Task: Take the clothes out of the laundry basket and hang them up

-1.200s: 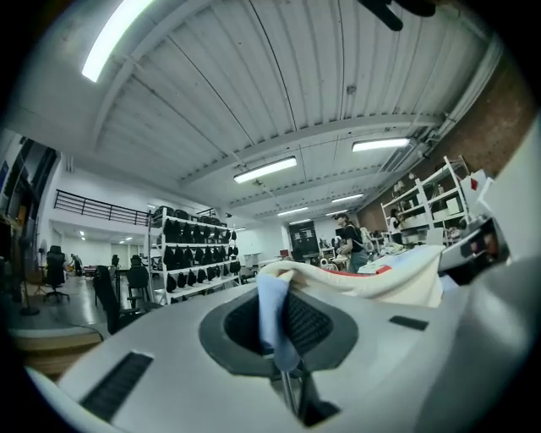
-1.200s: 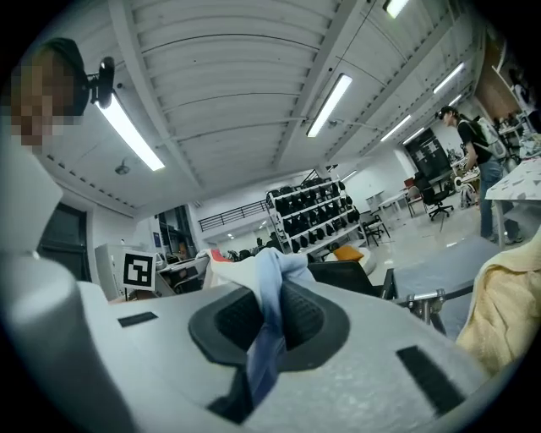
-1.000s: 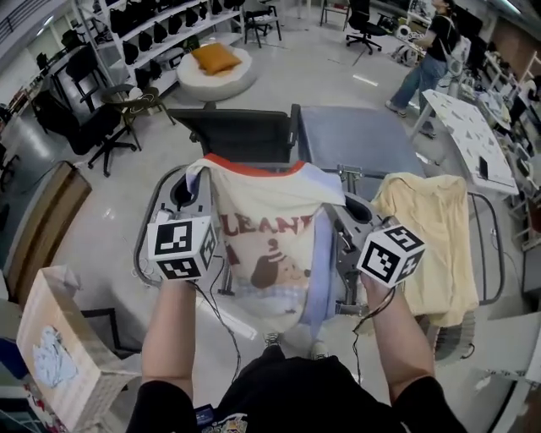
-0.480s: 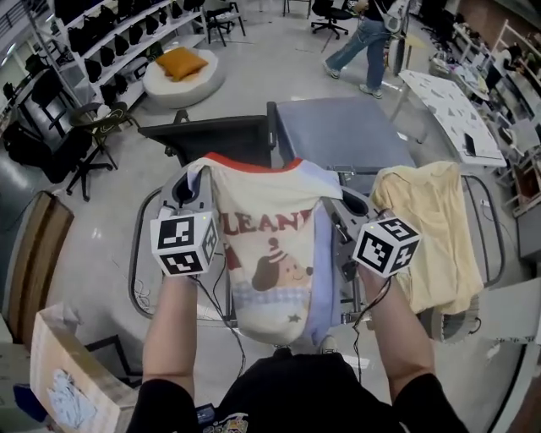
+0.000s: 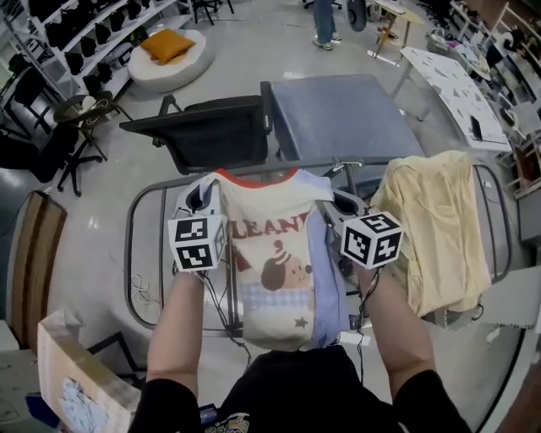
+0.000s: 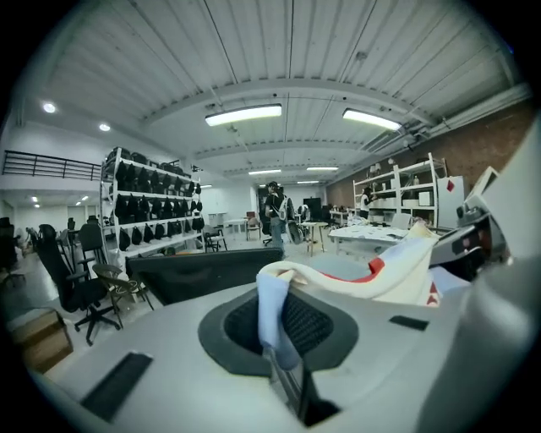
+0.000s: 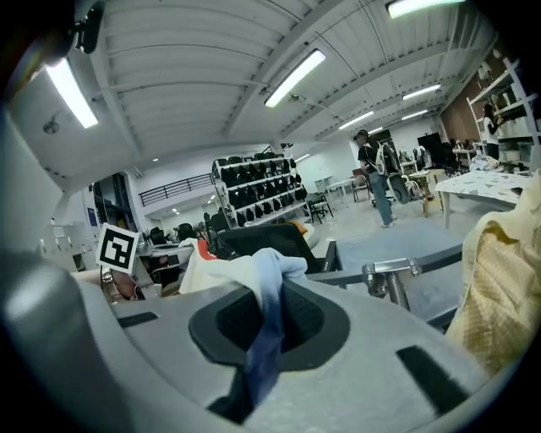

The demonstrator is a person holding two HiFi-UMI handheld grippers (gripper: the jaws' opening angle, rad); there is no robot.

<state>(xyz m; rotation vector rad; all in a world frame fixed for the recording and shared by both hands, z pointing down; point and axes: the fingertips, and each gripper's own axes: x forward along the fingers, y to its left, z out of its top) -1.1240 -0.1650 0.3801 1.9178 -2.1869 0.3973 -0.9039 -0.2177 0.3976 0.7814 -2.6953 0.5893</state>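
Since the earlier frames both grippers have sunk with the shirt (image 5: pixel 275 254) towards the rack (image 5: pixel 131 245), whose top rail now runs just behind the collar; the walker at the far end has drifted to the top edge of the head view, where only legs (image 5: pixel 324 21) show

At lower left, close to the person, stands a cardboard box (image 5: pixel 76 380). The forearms reach forward side by side. The left gripper (image 5: pixel 196 203) is clenched on a pale blue sleeve of the shirt, the cloth pinched between its closed jaws in the left gripper view. The right gripper (image 5: pixel 345 205) is clenched the same way on the other blue sleeve. Between them the shirt hangs spread out, front towards the person: cream, red at the collar, with red lettering and a cartoon dog, its hem falling over the person's lap. It is off the floor, carried by the grippers alone as far as can be seen; whether it touches the rail I cannot tell

To the right a yellow garment (image 5: pixel 439 228) is draped over the rack. Beyond the rack stand a black chair (image 5: pixel 207 131) and a grey counter (image 5: pixel 347 110) side by side. Further off at left a round white pouf (image 5: pixel 165 72) bears an orange cushion (image 5: pixel 166 44), beside shelves (image 5: pixel 76 25) of black bags
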